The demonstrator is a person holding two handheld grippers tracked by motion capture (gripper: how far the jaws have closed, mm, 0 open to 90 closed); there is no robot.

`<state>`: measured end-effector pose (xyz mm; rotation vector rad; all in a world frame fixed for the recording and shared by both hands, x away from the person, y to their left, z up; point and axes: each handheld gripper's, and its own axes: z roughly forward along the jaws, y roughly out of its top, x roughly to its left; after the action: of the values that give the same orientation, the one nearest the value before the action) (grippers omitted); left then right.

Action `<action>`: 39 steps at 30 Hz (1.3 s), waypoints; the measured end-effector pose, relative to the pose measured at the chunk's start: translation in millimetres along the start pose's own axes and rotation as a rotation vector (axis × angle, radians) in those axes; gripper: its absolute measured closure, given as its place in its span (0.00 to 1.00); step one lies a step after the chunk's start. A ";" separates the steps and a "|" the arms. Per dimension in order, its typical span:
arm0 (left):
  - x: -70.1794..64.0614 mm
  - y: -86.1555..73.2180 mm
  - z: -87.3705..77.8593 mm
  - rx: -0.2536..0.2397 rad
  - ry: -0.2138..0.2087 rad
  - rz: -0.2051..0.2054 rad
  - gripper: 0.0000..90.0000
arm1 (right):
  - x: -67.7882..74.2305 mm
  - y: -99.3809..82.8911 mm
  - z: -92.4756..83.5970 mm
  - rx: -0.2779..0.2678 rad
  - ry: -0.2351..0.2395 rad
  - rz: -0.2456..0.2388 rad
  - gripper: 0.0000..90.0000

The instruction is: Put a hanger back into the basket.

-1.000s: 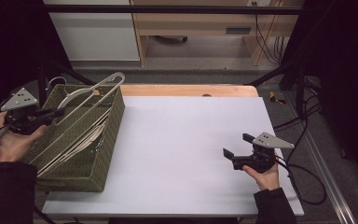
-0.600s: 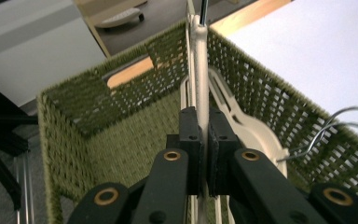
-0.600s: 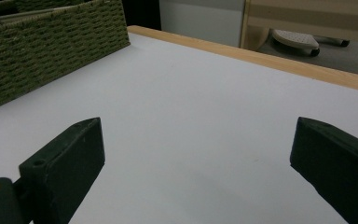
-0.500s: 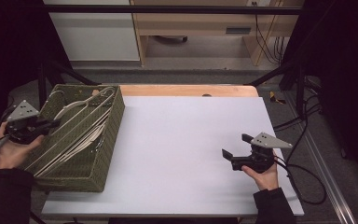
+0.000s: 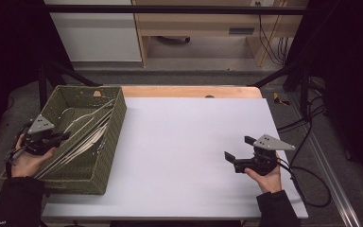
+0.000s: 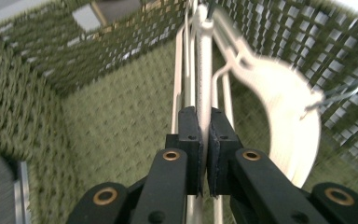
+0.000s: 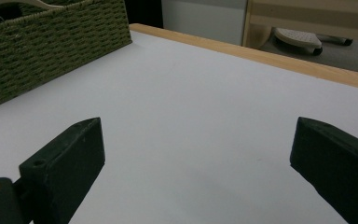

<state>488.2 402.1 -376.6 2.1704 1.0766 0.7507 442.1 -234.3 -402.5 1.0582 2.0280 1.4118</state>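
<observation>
Hanger (image 6: 204,70) pinched in left gripper (image 6: 204,140) jaws inside basket (image 5: 116,137); right gripper (image 5: 238,149) jaws wide, empty, over white table (image 5: 184,142).

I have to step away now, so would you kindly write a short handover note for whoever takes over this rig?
Left hand-held gripper: jaws shut on a pale clothes hanger, low inside the green woven basket at the table's left end.
Right hand-held gripper: open, holding nothing, over the bare white table near its right edge.
Done: several hangers lie in the basket.
Left: release the held hanger, if it is meant to stay there, and withdraw the gripper.
</observation>
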 end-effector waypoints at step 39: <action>-122.0 48.2 -21.6 -0.413 -0.281 -0.132 0.05 | -1.9 3.7 -12.5 -0.066 0.040 0.019 0.03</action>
<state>434.3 282.6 -354.6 1.7711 0.8259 0.5329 435.5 -242.3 -394.5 1.0316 1.9893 1.5103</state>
